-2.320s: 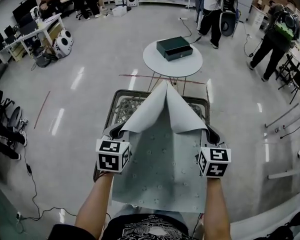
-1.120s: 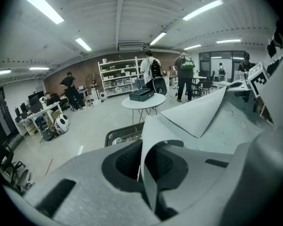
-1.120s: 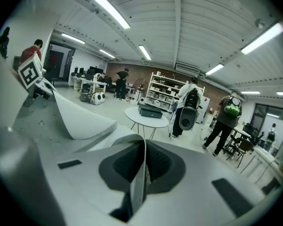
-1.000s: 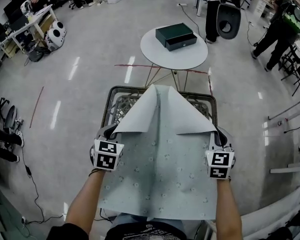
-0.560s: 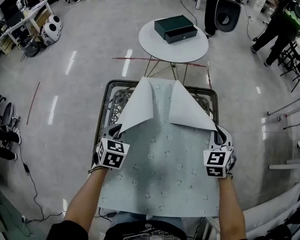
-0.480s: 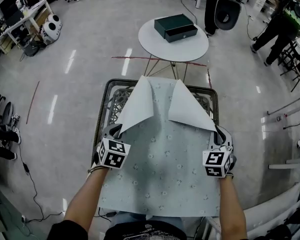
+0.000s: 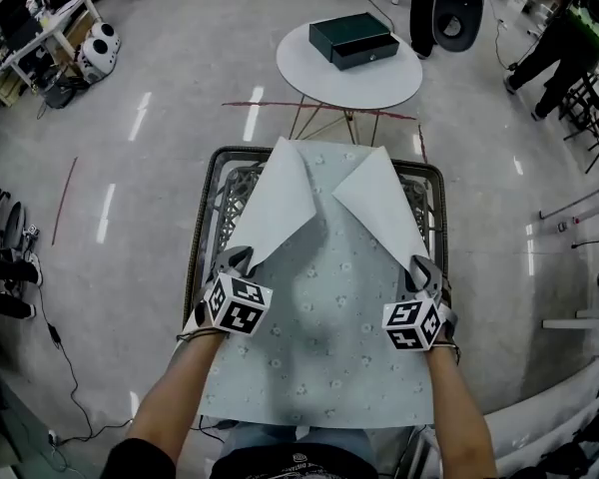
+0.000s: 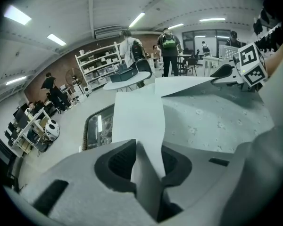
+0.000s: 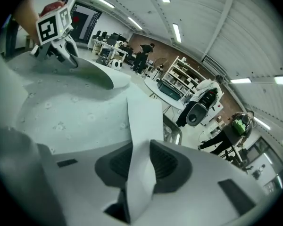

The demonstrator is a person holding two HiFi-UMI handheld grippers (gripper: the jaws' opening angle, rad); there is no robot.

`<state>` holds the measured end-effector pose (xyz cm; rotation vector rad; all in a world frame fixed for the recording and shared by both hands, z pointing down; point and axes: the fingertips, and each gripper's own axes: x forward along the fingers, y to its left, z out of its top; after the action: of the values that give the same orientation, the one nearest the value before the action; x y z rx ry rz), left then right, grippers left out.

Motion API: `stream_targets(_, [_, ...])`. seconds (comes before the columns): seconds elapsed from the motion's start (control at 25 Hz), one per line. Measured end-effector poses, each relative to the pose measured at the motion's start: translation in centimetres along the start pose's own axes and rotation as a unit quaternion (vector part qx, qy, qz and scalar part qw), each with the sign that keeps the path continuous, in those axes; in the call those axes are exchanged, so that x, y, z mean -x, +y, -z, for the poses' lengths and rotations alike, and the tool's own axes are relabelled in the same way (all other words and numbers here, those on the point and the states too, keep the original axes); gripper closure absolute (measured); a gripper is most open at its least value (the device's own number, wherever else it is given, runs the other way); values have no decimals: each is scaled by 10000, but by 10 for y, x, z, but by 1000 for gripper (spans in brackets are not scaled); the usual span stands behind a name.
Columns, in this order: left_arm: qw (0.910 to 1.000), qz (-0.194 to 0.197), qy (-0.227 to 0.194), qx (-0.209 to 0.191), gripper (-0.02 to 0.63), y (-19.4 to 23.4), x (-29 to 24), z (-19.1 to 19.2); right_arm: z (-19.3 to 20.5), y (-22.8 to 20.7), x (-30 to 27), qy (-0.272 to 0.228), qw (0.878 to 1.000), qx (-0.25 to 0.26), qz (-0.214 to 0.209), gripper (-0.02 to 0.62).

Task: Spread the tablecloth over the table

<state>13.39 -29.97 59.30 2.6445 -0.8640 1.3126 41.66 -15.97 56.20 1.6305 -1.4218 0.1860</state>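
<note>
Both sides lower than half a second back. Starting left: left gripper [image 7: 234, 263] down at the near-left edge of the tablecloth [image 7: 324, 347], jaws just easing apart, a strip of cloth slack between them, no real pinch. Just ahead of its tips, one flipped-over corner flap [image 7: 280, 203], plain underside up. Between the two grippers, patterned face lying flat on the table [image 7: 225, 193], more of it showing than before, with the flaps no longer meeting in the middle. Far hem about level with the table's far rim, well ahead of both tools. Over on the right: right gripper [image 7: 423, 269], same story, jaws just opening, cloth loose in the gap, second flap [image 7: 384, 203] ahead of it. Bare rim outside each gripper, open floor beyond. Count: two grippers, two flaps, one cloth, one table under it, plus one round table [image 7: 384, 80] farther ahead carrying one dark box [image 7: 354, 40].
</note>
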Motion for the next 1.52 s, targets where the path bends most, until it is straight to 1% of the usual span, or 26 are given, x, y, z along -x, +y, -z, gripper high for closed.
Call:
stream_targets(0.12, [10000,55,20,-11,517,-2,-1,3,-2,5,-2,40,10000,-55,29,508])
stream_targets(0.28, [9999,100,-71,64,501,-1,1,0,-7,3,1,37,9997,-206,90,502])
stream_targets(0.4, [9996,181,-144,160,474,-2,3,-3,-12,3,3,57,9994,-325,52,473])
stream_targets(0.48, [9991,279,-210,224,433,-6,5,-8,-15,4,7,38,9991,-414,26,438])
stream_targets(0.6, [9978,381,-379,382,335,-6,11,-16,-22,7,15,1,9983,-574,-6,365])
stream_targets(0.72, [9958,381,-653,514,246,-3,21,-31,-30,7,23,-71,9970,-776,-35,288])
stream_targets(0.84, [9936,360,-916,563,190,1,31,-47,-41,6,30,-168,9959,-887,-51,236])
stream_targets(0.92, [9924,396,-1022,568,171,1,36,-54,-48,7,35,-211,9952,-953,-74,201])
stream_targets(1.04, [9904,464,-1150,616,131,2,43,-62,-57,5,40,-295,9939,-1059,-84,173])
stream_targets(1.2, [9880,547,-1287,658,120,4,51,-68,-68,9,47,-367,9934,-1087,-78,170])
stream_targets(1.36, [9867,643,-1377,584,120,0,57,-75,-77,10,56,-389,9941,-1009,-73,175])
stream_targets(1.52, [9845,829,-1445,539,121,-10,62,-86,-81,5,67,-338,9949,-953,-48,197])
